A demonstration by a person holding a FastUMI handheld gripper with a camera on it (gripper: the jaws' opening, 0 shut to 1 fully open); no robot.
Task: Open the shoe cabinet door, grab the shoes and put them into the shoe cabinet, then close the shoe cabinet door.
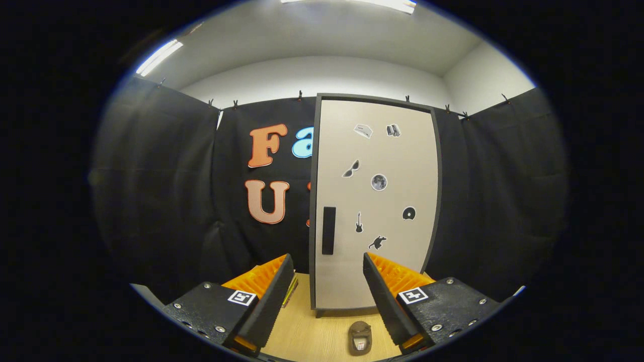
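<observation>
Our gripper (328, 281) hangs with fingers spread wide, nothing between them. One shoe (360, 338) lies on the wooden table (307, 332) just below them. Beyond stands the shoe cabinet (375, 201), door shut, so we're at the opening step: next we need that dark handle (328, 230).

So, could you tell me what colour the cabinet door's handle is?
Black, on the pale door; the handle shows best in the gripper view.
</observation>
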